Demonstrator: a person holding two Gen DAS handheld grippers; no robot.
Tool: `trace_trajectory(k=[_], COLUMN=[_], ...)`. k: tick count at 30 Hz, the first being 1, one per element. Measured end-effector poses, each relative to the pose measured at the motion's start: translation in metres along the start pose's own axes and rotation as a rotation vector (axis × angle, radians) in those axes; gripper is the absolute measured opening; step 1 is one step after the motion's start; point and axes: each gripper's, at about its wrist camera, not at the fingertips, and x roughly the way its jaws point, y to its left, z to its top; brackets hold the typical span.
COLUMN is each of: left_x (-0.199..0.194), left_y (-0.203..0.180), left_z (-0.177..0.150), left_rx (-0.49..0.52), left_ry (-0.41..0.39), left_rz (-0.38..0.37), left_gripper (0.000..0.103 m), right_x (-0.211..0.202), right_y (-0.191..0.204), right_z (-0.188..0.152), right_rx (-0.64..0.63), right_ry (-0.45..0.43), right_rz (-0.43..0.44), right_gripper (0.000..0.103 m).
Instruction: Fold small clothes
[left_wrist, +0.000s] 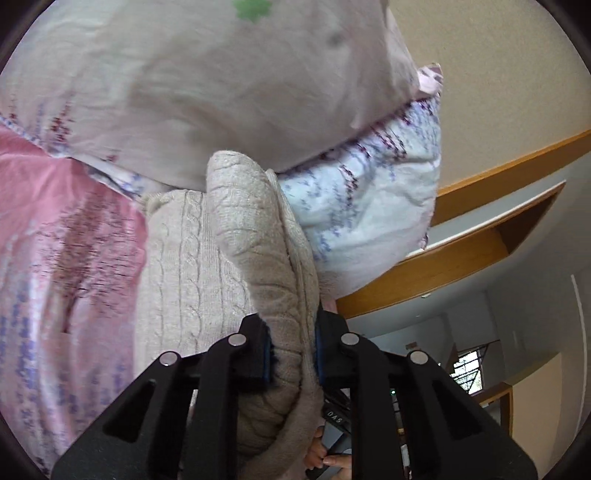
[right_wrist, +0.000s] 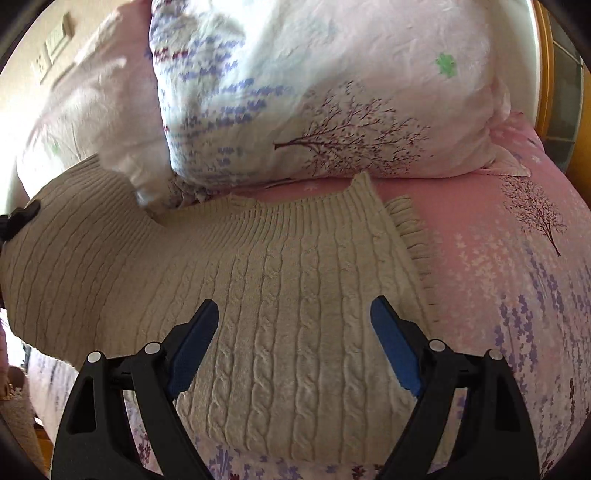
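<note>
A beige cable-knit sweater (right_wrist: 280, 295) lies on a pink floral bedsheet (right_wrist: 498, 258), its ribbed hem toward the pillows. My right gripper (right_wrist: 295, 332) is open, its blue pads apart, hovering just above the sweater's middle. My left gripper (left_wrist: 291, 354) is shut on a thick fold of the same sweater (left_wrist: 255, 236), lifted up off the bed. In the right wrist view the left gripper (right_wrist: 18, 218) shows at the far left edge, holding the raised side of the sweater.
Two floral pillows (right_wrist: 314, 103) lie just beyond the sweater, touching its hem. A wooden headboard or frame (left_wrist: 480, 251) and a beige wall (left_wrist: 498, 92) stand to the right in the left wrist view. The bedsheet extends to the right of the sweater.
</note>
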Motion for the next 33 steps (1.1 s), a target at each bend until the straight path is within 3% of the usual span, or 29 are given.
trace_trajectory(k=[3, 6, 8, 11, 13, 15, 17, 19, 23, 26, 28, 29, 30, 33], left_x=[0.052, 0.1, 0.136, 0.178, 0.18, 0.162, 0.133, 0.104, 0.061, 0.051, 0.047, 0.048, 0.049, 0.054], left_y=[-0.023, -0.03, -0.024, -0.005, 0.003, 0.002, -0.002, -0.007, 0.001, 0.015, 0.03, 0.038, 0.043, 0.051], left_z=[-0.011, -0.03, -0.044, -0.067, -0.073, -0.066, -0.056, -0.048, -0.042, -0.04, -0.04, -0.042, -0.044, -0.05], left_rx=[0.0, -0.014, -0.059, -0.169, -0.202, -0.186, -0.128, -0.054, 0.073, 0.102, 0.085, 0.077, 0.071, 0.071], left_ry=[0.05, 0.103, 0.168, 0.301, 0.322, 0.287, 0.222, 0.161, 0.09, 0.099, 0.113, 0.122, 0.13, 0.159], left_rz=[-0.064, -0.107, -0.113, -0.114, -0.15, -0.189, -0.184, -0.131, 0.088, 0.189, 0.223, 0.233, 0.242, 0.243], left_gripper=[0.016, 0.016, 0.016, 0.021, 0.023, 0.026, 0.039, 0.046, 0.054, 0.058, 0.059, 0.06, 0.061, 0.062], right_x=[-0.012, -0.02, -0.017, -0.006, -0.002, 0.002, 0.008, 0.012, 0.022, 0.031, 0.038, 0.041, 0.042, 0.026], right_y=[-0.017, -0.033, -0.048, -0.064, -0.072, -0.076, -0.076, -0.077, -0.081, -0.085, -0.082, -0.08, -0.079, -0.068], right_z=[0.002, 0.003, 0.006, 0.007, 0.007, 0.006, 0.008, 0.008, 0.015, 0.02, 0.022, 0.022, 0.021, 0.028], right_rx=[0.04, 0.116, 0.203, 0.318, 0.354, 0.379, 0.406, 0.429, 0.464, 0.463, 0.442, 0.426, 0.417, 0.326], right_ry=[-0.006, -0.001, 0.033, 0.099, 0.152, 0.191, 0.211, 0.232, 0.236, 0.232, 0.234, 0.236, 0.224, 0.13], right_rz=[0.112, 0.306, 0.472, 0.575, 0.57, 0.559, 0.568, 0.568, 0.558, 0.511, 0.452, 0.417, 0.397, 0.334], right_gripper=[0.086, 0.086, 0.086, 0.086, 0.086, 0.086, 0.086, 0.087, 0.085, 0.067, 0.044, 0.027, 0.02, 0.017])
